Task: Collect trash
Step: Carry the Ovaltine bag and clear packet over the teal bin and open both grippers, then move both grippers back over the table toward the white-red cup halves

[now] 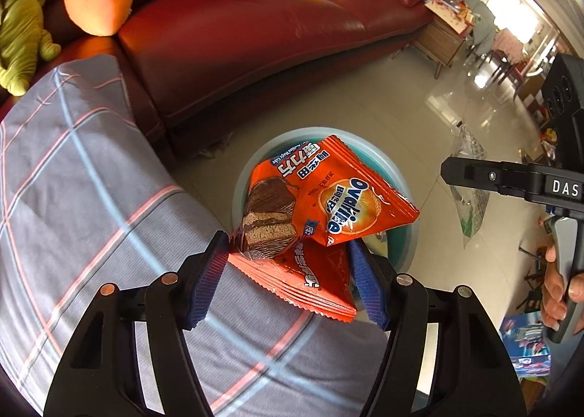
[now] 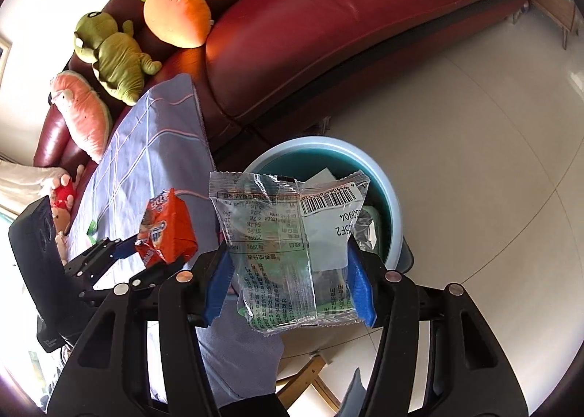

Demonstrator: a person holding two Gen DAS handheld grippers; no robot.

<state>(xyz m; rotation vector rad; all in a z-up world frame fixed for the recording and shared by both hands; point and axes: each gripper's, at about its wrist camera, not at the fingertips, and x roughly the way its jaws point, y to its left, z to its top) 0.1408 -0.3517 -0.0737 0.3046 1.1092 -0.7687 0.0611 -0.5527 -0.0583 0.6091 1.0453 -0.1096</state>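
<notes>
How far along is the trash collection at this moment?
Done: some wrappers already lie inside the blue bin. In hand: the left gripper holds an orange Ovaltine wrapper and the right gripper holds a clear wrapper, both above the bin. Left: releasing both into it.

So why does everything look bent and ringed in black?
Left wrist view: fisheye lens curves the red sofa, dark corners, window glare on the floor tiles. Right wrist view: same bending, the clear wrapper sharp, washed-out wall at left.

Bin (image 2: 387, 176) on floor before sofa (image 2: 328, 26); cloth-covered table (image 2: 153, 147) left of bin; plush toys (image 2: 113, 52) on sofa.
</notes>
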